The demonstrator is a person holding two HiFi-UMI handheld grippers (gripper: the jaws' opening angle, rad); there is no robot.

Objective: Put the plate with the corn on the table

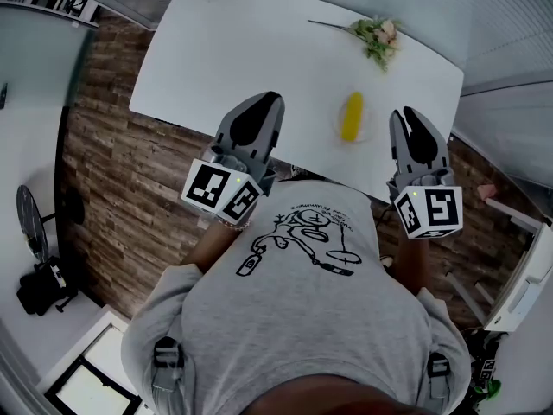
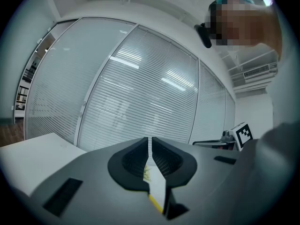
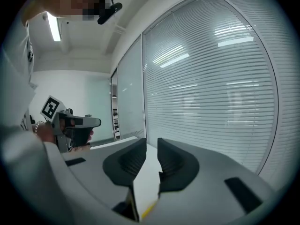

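Note:
A yellow corn cob (image 1: 352,116) lies on a white plate (image 1: 365,136) on the white table (image 1: 233,41), near its front edge. The plate hardly stands out from the tabletop. My left gripper (image 1: 267,99) hovers to the left of the corn, its jaws together with nothing in them. In the left gripper view the left gripper (image 2: 151,142) shows only a thin slit. My right gripper (image 1: 404,113) hangs to the right of the corn. The right gripper view shows the right gripper (image 3: 151,144) open by a narrow gap, with nothing between its jaws. Neither gripper touches the plate.
A small bunch of flowers (image 1: 378,35) lies at the table's far right. Glass walls with blinds (image 3: 211,78) stand beyond the table. Brown wood flooring (image 1: 112,171) runs to the left, with a black fan (image 1: 34,223) on it.

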